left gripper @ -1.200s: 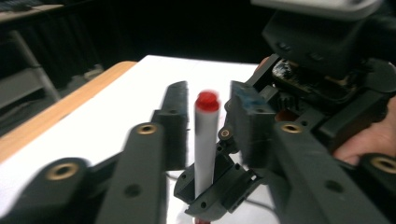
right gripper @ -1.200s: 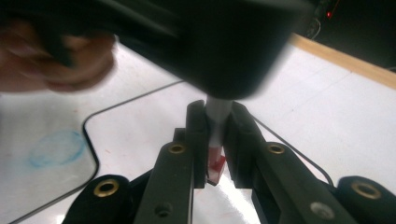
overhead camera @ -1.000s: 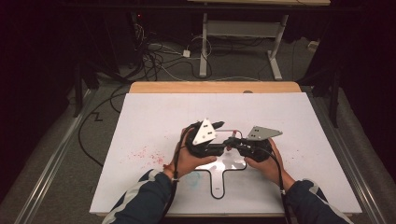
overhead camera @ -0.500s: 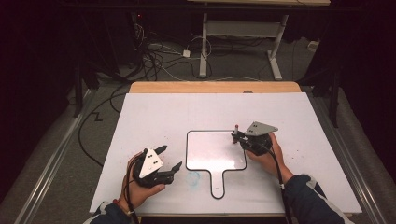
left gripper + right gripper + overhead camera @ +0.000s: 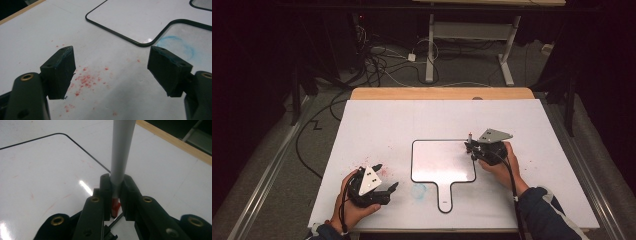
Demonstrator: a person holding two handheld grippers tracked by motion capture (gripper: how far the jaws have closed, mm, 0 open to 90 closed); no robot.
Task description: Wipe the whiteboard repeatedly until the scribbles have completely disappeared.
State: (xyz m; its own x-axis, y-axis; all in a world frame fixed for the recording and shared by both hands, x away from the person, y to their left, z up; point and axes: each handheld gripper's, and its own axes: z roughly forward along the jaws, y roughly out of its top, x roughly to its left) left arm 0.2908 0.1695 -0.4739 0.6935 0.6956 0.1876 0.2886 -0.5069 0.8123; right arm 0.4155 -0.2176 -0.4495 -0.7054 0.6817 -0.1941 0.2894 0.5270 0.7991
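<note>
On the white table top (image 5: 522,125), near its middle: one small paddle-shaped whiteboard with a black rim and a short handle (image 5: 443,161), lying flat, handle toward the person. Its writing face appears wiped, with only faint pinkish smears visible in the right gripper view.

Right gripper (image 5: 471,147): at the whiteboard's right edge, jaws clenched on a slim white marker pen with a red end (image 5: 121,157). The pen stands roughly upright between the pads, red end low in the jaws; whether this is tip or cap cannot be told. The pen is off the board surface or just beside its rim; contact cannot be confirmed.

Left gripper (image 5: 387,181): resting low at the table's near left corner, well apart from the whiteboard, jaws released and standing wide, having just been opening, with nothing between them. Its dark pads (image 5: 61,71) carry traces of blue.

Marks on the table: scattered red specks (image 5: 86,80) just ahead of the left gripper; a faint blue ring smudge (image 5: 178,46) beside the board's handle.

Step in hand, as judged: the pen is gripped and poised at the board; the left gripper is parked clear. Writing or drawing on the board seems about to begin.

Next move calls for: bringing the pen's working end down onto the white face, inside the black rim, with light steady pressure. The left gripper may need to pin the handle if the board slides.
</note>
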